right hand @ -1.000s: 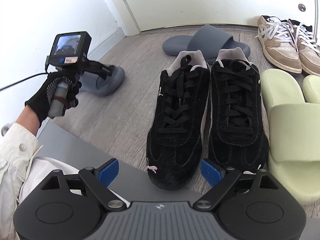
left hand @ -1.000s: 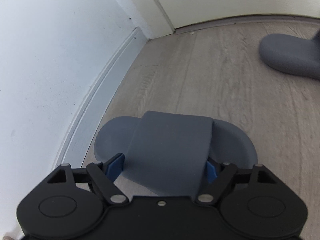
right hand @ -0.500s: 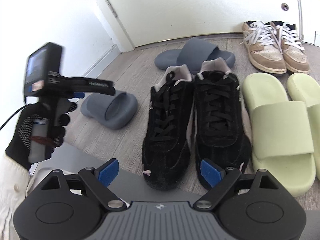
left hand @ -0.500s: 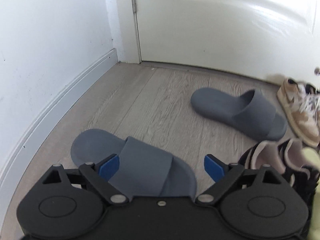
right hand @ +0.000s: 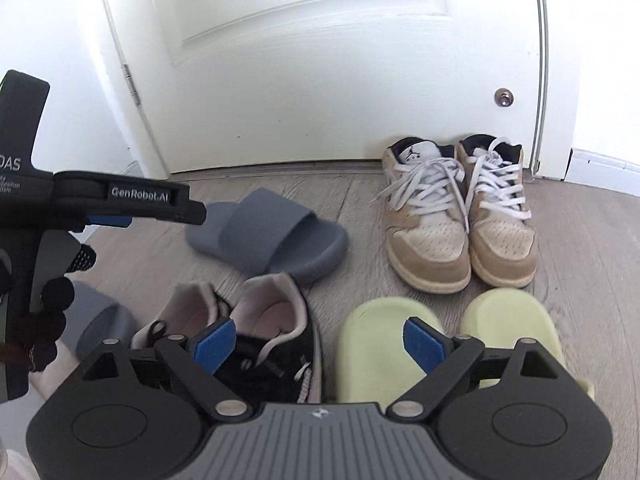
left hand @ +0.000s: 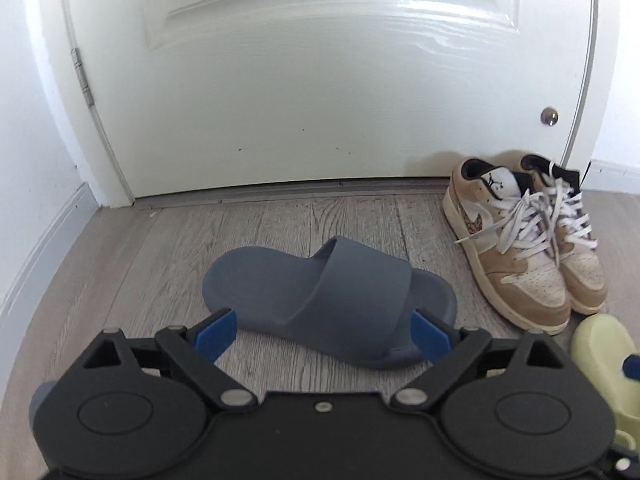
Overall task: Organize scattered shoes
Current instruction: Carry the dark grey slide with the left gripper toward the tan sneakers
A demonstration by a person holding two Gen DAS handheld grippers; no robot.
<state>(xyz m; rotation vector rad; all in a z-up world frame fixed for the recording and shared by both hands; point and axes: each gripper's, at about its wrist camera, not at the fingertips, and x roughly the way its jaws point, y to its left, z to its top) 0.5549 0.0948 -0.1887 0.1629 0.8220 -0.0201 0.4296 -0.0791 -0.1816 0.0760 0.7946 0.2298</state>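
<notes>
Released and left behind, one smooth moulded grey slide (right hand: 100,320) lay beside the suede black sneakers (right hand: 256,344); left gripper (left hand: 322,332) and right gripper (right hand: 316,340) both gaped empty, the other grey slide (left hand: 316,292) beyond those sneakers.

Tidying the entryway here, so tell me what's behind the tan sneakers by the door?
Directly behind the tan sneakers stands the white door. Their heels hide its bottom edge there.
</notes>
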